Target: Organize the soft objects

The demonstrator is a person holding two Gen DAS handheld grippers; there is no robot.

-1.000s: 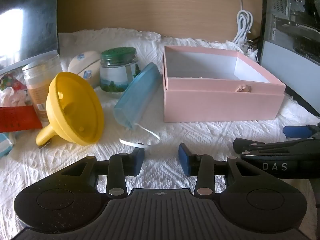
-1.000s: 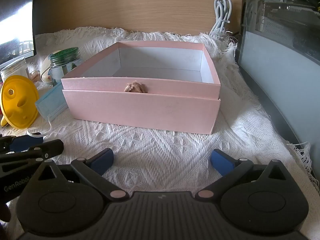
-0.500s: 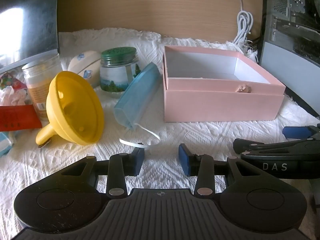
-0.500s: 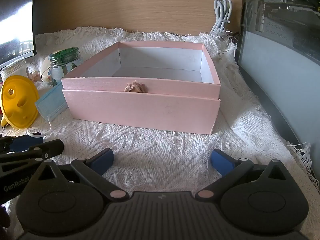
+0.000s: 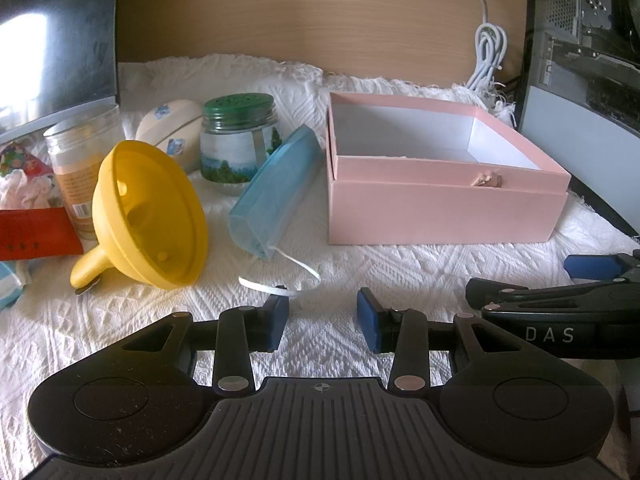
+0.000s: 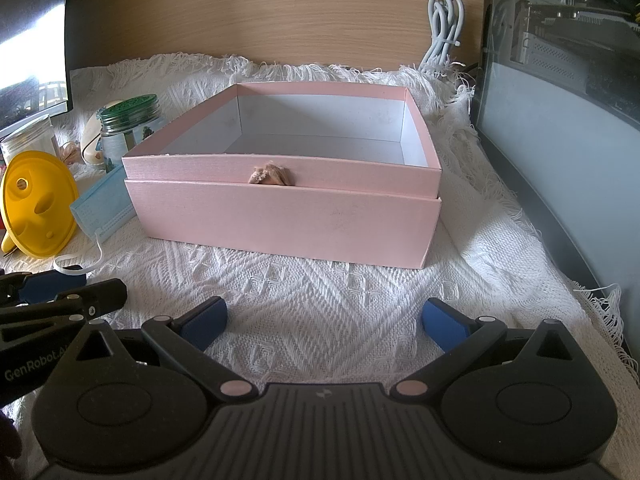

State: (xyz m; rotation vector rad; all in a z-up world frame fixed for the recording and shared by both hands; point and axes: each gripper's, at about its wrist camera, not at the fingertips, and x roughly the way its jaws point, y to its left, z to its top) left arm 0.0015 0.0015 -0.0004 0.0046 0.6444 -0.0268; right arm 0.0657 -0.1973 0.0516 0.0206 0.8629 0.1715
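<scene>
The blue face mask [image 5: 276, 188] lies left of centre, leaning by the pink box [image 5: 440, 216] at centre right; I'd have the left tool [image 5: 322, 318], jaws slightly apart and empty, pinch its folded body rather than the loose ear loop [image 5: 280, 280], while the right tool [image 6: 324, 322] waits wide apart on the cloth-covered counter [image 6: 320, 288].

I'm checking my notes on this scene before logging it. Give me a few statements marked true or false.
1. The pink box is open on top. True.
2. The right gripper holds the mask. False: it is open and holds nothing; the mask lies on the cloth.
3. The funnel lies on its side. True.
4. The left gripper is shut. False: its fingers stand apart.
5. The jar has a red lid. False: green.
</scene>
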